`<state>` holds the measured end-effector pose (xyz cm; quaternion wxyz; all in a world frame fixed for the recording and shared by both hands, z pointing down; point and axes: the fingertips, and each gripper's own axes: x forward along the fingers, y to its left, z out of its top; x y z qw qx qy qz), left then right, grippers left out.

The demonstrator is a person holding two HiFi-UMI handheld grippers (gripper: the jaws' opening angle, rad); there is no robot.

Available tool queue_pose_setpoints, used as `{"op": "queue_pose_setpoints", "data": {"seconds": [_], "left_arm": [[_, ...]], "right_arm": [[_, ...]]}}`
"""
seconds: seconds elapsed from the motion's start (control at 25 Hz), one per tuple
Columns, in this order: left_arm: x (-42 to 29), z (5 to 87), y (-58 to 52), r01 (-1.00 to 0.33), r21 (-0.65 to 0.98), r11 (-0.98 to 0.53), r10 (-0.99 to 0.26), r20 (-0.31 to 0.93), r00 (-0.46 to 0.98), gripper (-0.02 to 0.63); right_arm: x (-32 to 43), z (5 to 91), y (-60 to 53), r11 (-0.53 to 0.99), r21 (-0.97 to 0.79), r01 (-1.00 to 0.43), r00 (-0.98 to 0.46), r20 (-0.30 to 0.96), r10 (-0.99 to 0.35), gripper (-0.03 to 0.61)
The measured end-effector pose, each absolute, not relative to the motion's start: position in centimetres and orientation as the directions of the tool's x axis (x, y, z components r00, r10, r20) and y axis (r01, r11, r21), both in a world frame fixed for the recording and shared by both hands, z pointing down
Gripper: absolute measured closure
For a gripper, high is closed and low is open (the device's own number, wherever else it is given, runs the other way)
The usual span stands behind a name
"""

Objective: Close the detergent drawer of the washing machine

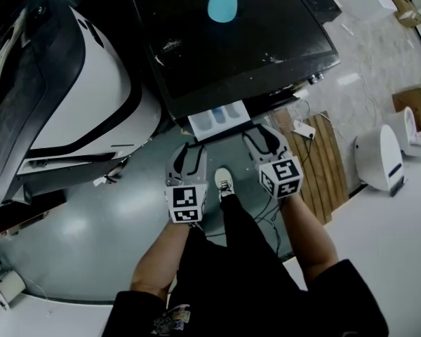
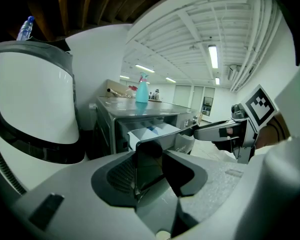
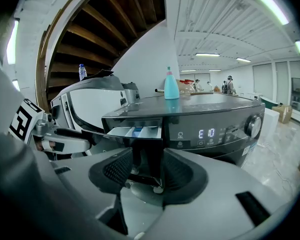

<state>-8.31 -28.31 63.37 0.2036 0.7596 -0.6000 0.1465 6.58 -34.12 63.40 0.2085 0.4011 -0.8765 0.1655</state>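
The washing machine (image 1: 231,41) is dark, and I see it from above. Its detergent drawer (image 1: 221,118) stands pulled out at the front edge, showing white and blue compartments. My left gripper (image 1: 188,152) is open just in front of the drawer's left corner. My right gripper (image 1: 261,137) is open at the drawer's right corner. In the left gripper view the drawer's dark front panel (image 2: 149,161) fills the gap between the jaws; whether it is touched I cannot tell. The right gripper view has the drawer (image 3: 135,131) just beyond its open jaws, beside the lit display (image 3: 206,133).
A teal spray bottle (image 1: 222,2) stands on the machine's top. A large white and black appliance (image 1: 77,83) stands close on the left. A wooden pallet (image 1: 323,160) and a white round unit (image 1: 380,156) lie to the right. The person's shoe (image 1: 224,181) is between the grippers.
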Motion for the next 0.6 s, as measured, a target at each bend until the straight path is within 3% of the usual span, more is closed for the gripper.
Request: {"op": "queue_pose_setpoints", "data": {"seconds": [0.6], "left_arm": [[-10.8,63.4,-32.4,-0.986,0.119,-0.116,-0.873,0.462,0.158,0.449]], "right_arm": [[4.2,63.4,-38.3,0.614,-0.103,-0.783,-0.576,0.493,-0.652,0.388]]}}
